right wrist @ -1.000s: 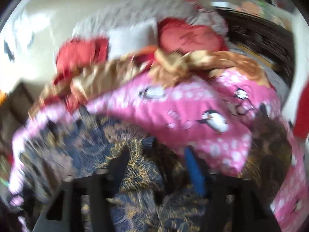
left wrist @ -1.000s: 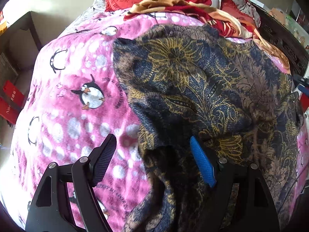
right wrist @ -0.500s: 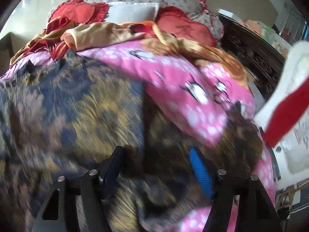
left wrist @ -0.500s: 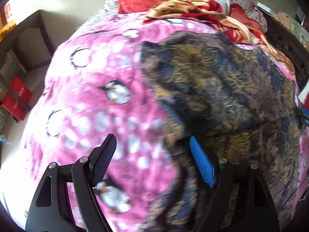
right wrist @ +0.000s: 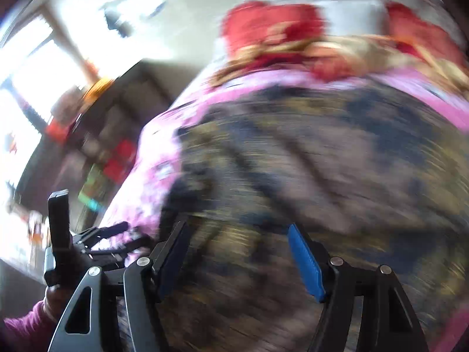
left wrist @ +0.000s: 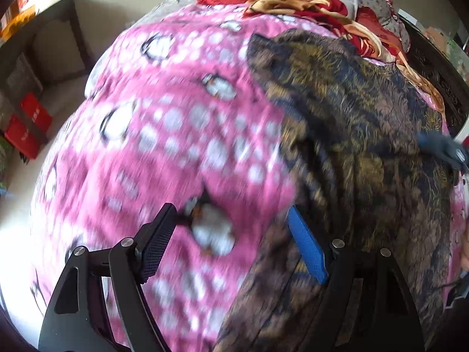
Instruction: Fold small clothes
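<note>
A dark navy and gold floral garment (left wrist: 366, 135) lies spread on a pink penguin blanket (left wrist: 164, 135). My left gripper (left wrist: 234, 243) is open above the garment's left edge, its blue pad (left wrist: 306, 249) against the cloth. My right gripper (right wrist: 237, 252) is open and empty, low over the same garment (right wrist: 322, 158); this view is heavily blurred. The right gripper's tip shows at the right edge of the left wrist view (left wrist: 442, 146). The left gripper and the hand holding it show at the lower left of the right wrist view (right wrist: 88, 246).
Red and gold bedding and red pillows (left wrist: 293, 3) are piled at the head of the bed. A dark carved bed frame (left wrist: 433, 67) runs along the right. A dark side table (left wrist: 52, 44) and red boxes (left wrist: 29, 129) stand on the floor to the left.
The left gripper has shifted left, so more pink blanket fills its view. The right gripper has swung sharply left across the garment, now facing the left gripper. Both stay open.
</note>
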